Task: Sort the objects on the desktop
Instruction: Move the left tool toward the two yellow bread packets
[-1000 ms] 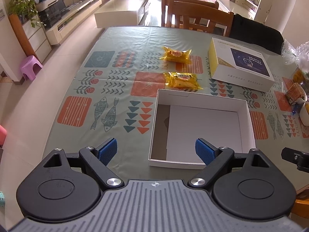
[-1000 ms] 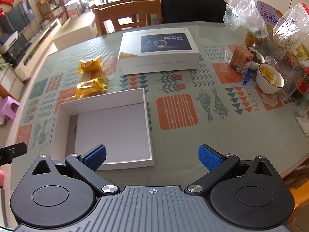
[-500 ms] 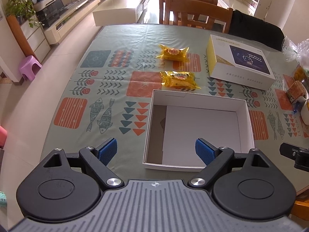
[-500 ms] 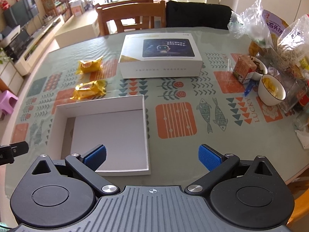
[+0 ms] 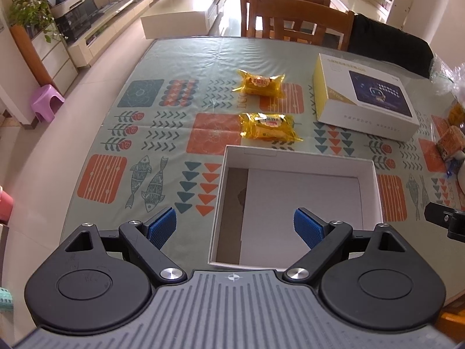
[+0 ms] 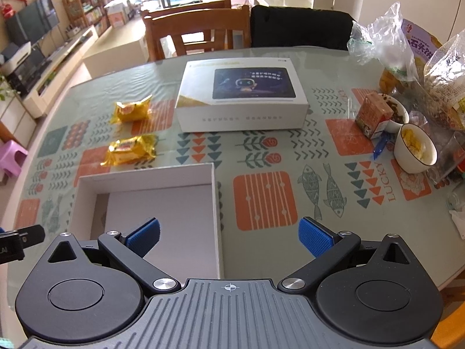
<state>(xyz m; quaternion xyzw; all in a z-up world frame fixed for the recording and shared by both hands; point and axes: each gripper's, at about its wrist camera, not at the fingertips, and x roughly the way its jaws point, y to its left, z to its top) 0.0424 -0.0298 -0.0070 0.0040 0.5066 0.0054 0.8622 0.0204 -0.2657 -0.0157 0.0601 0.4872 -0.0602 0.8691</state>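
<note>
On the left of the table (image 5: 162,58) lay only patterned cloth. The left gripper (image 5: 234,228) hung above the near edge with its blue pads wide apart and nothing between them.

Toward the middle, two yellow snack packets lay on the cloth: the far packet (image 5: 259,82) well back, the near packet (image 5: 268,126) just beyond the far wall of the open white box (image 5: 302,157). Neither packet was inside the box. The box showed only a pale insert sheet (image 5: 302,203) and a strip of brown floor at its left; no object lay in what could be seen of it.

Right of the packets sat a closed printed box (image 6: 242,99), and at the far right stood a small carton (image 6: 373,115), a white bowl (image 6: 415,148) and some plastic bags (image 6: 386,43).

The right gripper (image 6: 229,237) hovered over the near right corner of the open box, its pads likewise spread and holding nothing.

Judged by this, if the packets belonged in the open box, both were left to go. Whether other things had been sorted could not be told.
</note>
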